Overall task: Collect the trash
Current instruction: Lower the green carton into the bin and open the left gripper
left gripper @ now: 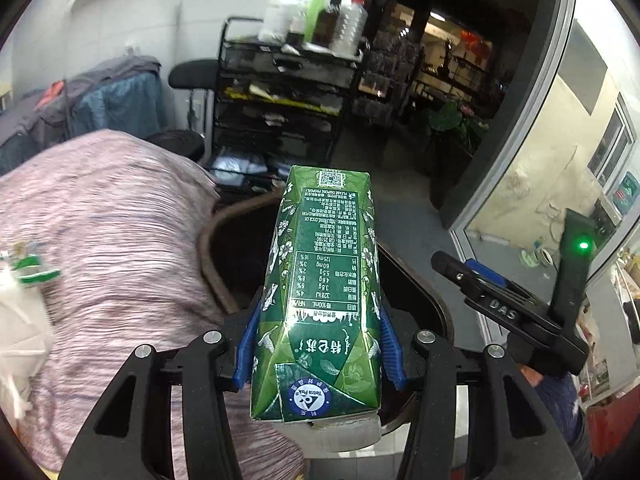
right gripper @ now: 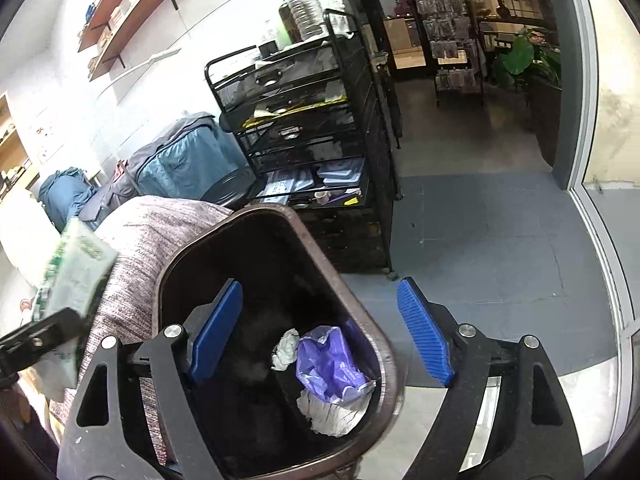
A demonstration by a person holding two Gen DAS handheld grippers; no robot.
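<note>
Left gripper [left gripper: 318,344] tilts downward, jaws pinching green rectangular drink carton [left gripper: 320,280] over dark brown plastic bin [right gripper: 384,344]. Right gripper [right gripper: 320,332] angled down above bin, jaws spread, nothing between. Crumpled purple plastic bag [right gripper: 332,364] inside bin.

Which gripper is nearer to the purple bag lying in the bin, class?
Right. The right gripper hangs open directly above the purple bag in the bin; the left gripper, clamping the green carton, sits off to the side.
</note>
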